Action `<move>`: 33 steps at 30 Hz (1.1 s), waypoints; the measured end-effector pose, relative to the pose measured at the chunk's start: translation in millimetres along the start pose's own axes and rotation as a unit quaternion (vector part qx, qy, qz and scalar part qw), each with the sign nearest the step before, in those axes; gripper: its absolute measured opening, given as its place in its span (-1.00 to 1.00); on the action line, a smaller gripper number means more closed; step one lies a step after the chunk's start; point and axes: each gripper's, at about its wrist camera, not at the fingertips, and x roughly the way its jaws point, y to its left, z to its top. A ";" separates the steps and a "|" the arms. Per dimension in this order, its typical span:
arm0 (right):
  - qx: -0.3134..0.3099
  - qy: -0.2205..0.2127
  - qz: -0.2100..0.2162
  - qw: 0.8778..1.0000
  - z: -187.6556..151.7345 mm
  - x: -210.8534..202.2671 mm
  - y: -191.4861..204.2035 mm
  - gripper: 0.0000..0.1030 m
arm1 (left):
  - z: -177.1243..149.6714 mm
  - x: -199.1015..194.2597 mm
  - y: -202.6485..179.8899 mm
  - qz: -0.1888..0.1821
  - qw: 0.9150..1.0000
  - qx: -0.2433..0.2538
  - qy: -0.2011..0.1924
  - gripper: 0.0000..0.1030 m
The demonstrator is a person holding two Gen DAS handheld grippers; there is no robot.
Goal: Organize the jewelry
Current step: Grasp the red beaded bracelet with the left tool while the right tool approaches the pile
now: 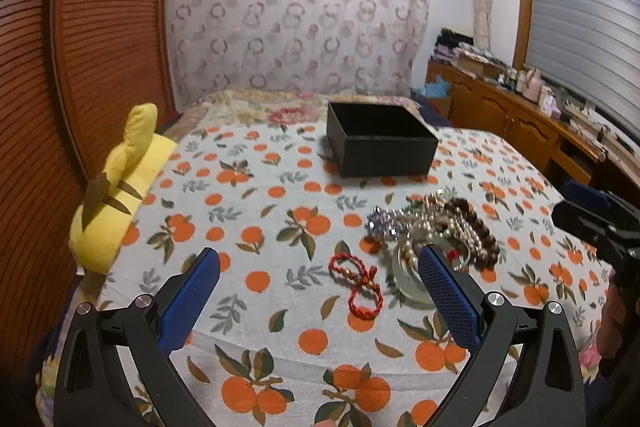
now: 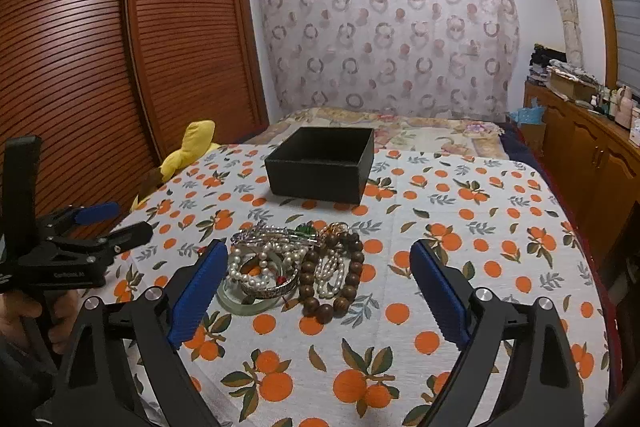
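A heap of jewelry (image 2: 296, 267) lies on the orange-print cloth: pearl strands, a brown bead bracelet (image 2: 332, 279), a pale green bangle (image 2: 248, 301) and a silver bangle. A red cord bracelet (image 1: 356, 281) lies apart, left of the heap (image 1: 436, 231). An open black box (image 1: 380, 143) (image 2: 322, 165) stands behind the heap. My left gripper (image 1: 318, 261) is open, the red bracelet lying between its blue pads, untouched. My right gripper (image 2: 316, 251) is open just before the heap, nothing held. The left gripper's body (image 2: 76, 243) shows at the left of the right wrist view.
A yellow plush toy (image 1: 120, 183) lies at the bed's left edge by a slatted wooden wardrobe (image 2: 120, 47). A wooden sideboard (image 1: 520, 123) crowded with bottles runs along the right. A patterned curtain (image 2: 384, 35) hangs behind the bed.
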 end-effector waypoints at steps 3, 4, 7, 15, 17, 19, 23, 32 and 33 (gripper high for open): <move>-0.006 0.006 0.007 1.000 -0.7 5.2 1.2 0.68 | -4.2 9.8 -0.2 -0.010 1.000 0.002 0.019 0.86; -0.008 0.008 0.008 1.000 -0.7 6.1 1.8 0.65 | -5.6 13.1 -1.0 -0.014 1.000 0.003 0.025 0.86; -0.016 0.012 0.010 1.000 -0.4 9.7 2.8 0.59 | -8.3 21.6 -5.1 -0.029 0.999 0.008 0.040 0.82; -0.016 0.020 0.009 1.000 -4.1 17.8 0.9 0.59 | -12.4 44.5 -13.8 -0.066 0.995 0.008 0.080 0.16; -0.019 0.024 0.011 0.999 -5.0 20.6 1.8 0.59 | -12.4 51.8 -13.5 -0.076 0.993 0.001 0.092 -0.09; -0.021 0.028 0.014 0.999 -5.9 23.7 3.0 0.59 | -11.3 59.6 -12.3 -0.087 0.991 -0.009 0.105 -0.26; -0.027 0.031 0.021 0.999 -6.0 27.7 7.1 0.59 | -10.5 72.2 -11.0 -0.091 0.988 -0.021 0.121 -0.32; -0.056 0.046 0.036 0.997 -5.3 38.9 20.3 0.57 | -11.5 72.8 -9.7 -0.072 0.990 -0.006 0.123 -0.88; -0.059 0.048 0.038 0.996 -4.5 40.5 21.8 0.57 | -11.3 71.7 -7.1 -0.073 0.990 -0.007 0.120 -0.88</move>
